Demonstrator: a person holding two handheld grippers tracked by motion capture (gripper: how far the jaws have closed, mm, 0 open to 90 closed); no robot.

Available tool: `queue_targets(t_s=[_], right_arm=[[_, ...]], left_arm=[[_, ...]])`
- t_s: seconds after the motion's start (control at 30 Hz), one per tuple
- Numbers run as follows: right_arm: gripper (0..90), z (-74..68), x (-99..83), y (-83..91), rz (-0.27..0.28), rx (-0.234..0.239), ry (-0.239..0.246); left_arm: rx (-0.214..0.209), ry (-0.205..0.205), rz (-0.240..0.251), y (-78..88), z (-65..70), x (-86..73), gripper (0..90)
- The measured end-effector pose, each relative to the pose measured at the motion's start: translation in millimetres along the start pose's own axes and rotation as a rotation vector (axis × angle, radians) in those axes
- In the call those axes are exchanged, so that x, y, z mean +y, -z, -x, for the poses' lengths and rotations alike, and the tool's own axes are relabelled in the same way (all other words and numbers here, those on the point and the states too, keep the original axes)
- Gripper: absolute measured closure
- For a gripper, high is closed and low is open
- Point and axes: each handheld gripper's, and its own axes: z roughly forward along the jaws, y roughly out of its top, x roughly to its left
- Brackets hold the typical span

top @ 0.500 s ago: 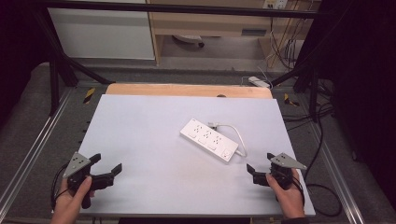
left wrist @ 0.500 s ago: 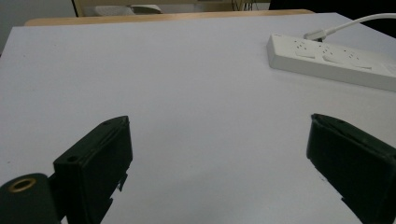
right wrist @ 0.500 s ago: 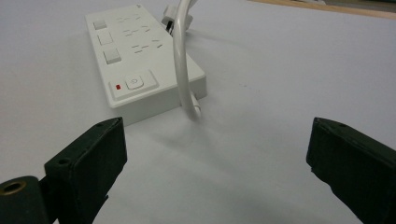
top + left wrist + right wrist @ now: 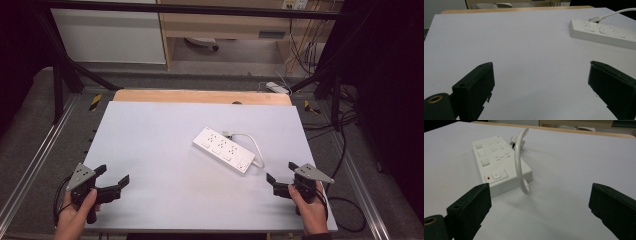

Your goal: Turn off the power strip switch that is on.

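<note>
A white power strip (image 4: 223, 149) lies slantwise near the middle of the white tabletop (image 4: 160, 145), its white cable (image 4: 248, 140) looping from the far end round to the near end. In the right gripper view the strip (image 4: 499, 165) sits just ahead, cable (image 4: 519, 162) arching over it. My left gripper (image 4: 112, 176) stands open at the near left corner, nothing between its jaws; in the left gripper view (image 4: 540, 82) the strip (image 4: 604, 33) lies far off to the right. My right gripper (image 4: 281, 171) is open at the near right, a little short of the strip.
A wooden strip (image 4: 200, 96) edges the table's far side. Metal frame rails (image 4: 35, 160) run along both sides. Another white power strip (image 4: 276, 87) and cables lie on the floor beyond the table. Dark cables (image 4: 345, 205) trail at the right.
</note>
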Motion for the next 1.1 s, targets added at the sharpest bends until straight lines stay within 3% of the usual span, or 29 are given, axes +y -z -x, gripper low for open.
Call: queue_targets(t_s=[0.47,1.1], right_arm=[[2.8,-3.7,8.3,1.9,0.039,0.024,-0.017],[6.2,-15.4,22.4,4.3,0.037,0.068,-0.018]], left_arm=[[-0.002,-0.004,-0.015,0.1,1.4,-1.7,6.2],[-0.003,-0.009,-0.016,-0.3,2.8,-2.0,6.2]])
